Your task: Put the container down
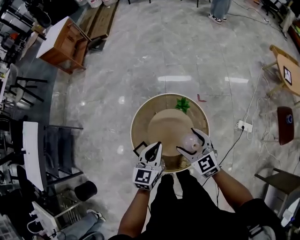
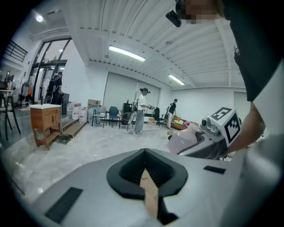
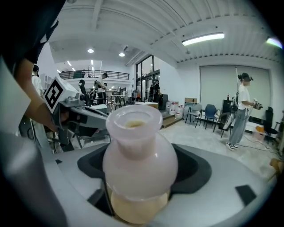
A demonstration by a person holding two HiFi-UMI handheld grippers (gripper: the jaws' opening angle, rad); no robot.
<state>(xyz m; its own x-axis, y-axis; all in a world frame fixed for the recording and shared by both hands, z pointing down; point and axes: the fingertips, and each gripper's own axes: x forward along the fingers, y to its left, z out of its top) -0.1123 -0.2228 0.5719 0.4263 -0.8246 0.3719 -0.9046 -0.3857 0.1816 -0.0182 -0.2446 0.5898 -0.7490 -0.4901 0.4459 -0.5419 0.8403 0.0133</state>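
Note:
A pale pink, round-bodied container [image 1: 191,139] with a wide neck is held upright in my right gripper [image 1: 186,140], which is shut on its body over the near right part of a round wooden table [image 1: 140,123]. In the right gripper view the container [image 3: 138,150] fills the space between the jaws of the right gripper [image 3: 138,181]. My left gripper [image 1: 153,150] hovers over the table's near edge, jaws together and empty. From the left gripper view, the left gripper [image 2: 145,167] is shut, with the container [image 2: 183,140] off to the right.
A green leafy item [image 1: 182,104] lies at the table's far side. A wooden cabinet [image 1: 63,43] stands far left, black chairs [image 1: 61,150] at the left, a power strip [image 1: 244,125] and cable on the floor at the right. A person [image 1: 219,9] stands far off.

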